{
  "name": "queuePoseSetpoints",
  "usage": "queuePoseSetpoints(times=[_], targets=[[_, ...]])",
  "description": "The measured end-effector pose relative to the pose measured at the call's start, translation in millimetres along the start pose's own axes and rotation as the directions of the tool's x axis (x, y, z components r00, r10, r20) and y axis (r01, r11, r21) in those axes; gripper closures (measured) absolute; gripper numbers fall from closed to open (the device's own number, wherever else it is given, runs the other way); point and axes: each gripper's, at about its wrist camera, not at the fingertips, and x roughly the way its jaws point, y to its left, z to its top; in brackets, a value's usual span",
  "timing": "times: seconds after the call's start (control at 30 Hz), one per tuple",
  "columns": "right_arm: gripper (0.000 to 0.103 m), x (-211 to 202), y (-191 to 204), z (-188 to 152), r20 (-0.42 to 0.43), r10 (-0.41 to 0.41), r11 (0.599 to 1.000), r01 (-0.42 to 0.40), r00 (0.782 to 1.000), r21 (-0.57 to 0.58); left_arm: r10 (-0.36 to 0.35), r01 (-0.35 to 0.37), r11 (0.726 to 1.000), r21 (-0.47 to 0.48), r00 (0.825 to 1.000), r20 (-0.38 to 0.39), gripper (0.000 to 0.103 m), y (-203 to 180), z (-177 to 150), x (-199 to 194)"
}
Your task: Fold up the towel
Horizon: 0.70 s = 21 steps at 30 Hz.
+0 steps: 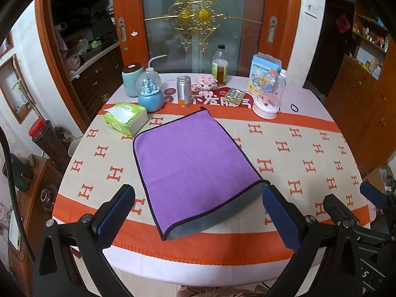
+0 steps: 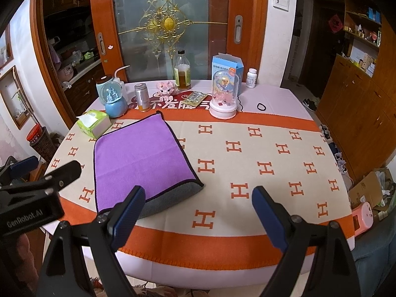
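Note:
A purple towel (image 1: pixel 190 158) with a dark hem lies folded on the table, its grey underside showing along the near edge (image 1: pixel 217 212). It also shows in the right wrist view (image 2: pixel 138 158). My left gripper (image 1: pixel 198 212) is open and empty, hovering just above the towel's near edge. My right gripper (image 2: pixel 198 210) is open and empty, to the right of the towel's near right corner. The right gripper also shows at the right edge of the left wrist view (image 1: pixel 351 205), and the left gripper at the left of the right wrist view (image 2: pixel 37 175).
The table wears an orange and cream cloth with H marks (image 2: pixel 247 163). Along the far side stand a green tissue box (image 1: pixel 125 117), a blue snow globe (image 1: pixel 149 91), a can (image 1: pixel 184 90), a bottle (image 1: pixel 219 65), a domed music box (image 1: pixel 268 96) and a carton (image 1: pixel 263 70).

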Motion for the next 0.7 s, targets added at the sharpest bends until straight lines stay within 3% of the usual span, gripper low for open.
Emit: queuePoseSetpoints(times=[0.2, 0.37, 0.53, 0.7], targets=[[0.017, 0.3, -3.6, 6.2, 0.026, 0.013, 0.999, -0.012, 1.0, -0.035, 0.028, -0.028, 0.998, -0.052, 1.0, -0.008, 0.001, 2.8, 6.3, 2.6], [0.018, 3.9, -8.9, 12.8, 0.042, 0.048, 0.996, -0.045, 0.998, -0.077, 0.091, -0.091, 0.99, -0.105, 0.996, -0.003, 0.001, 5.7, 7.5, 3.5], [0.018, 13.8, -16.3, 17.5, 0.04, 0.087, 0.989, -0.081, 0.995, -0.121, 0.221, -0.218, 0.966, -0.139, 0.975, 0.006, 0.001, 7.3, -3.0, 8.1], [0.018, 32.4, -25.2, 18.8, 0.02, 0.135, 0.978, -0.13, 0.991, -0.165, 0.265, -0.268, 0.948, -0.173, 0.963, -0.042, 0.001, 16.3, -22.7, 20.0]])
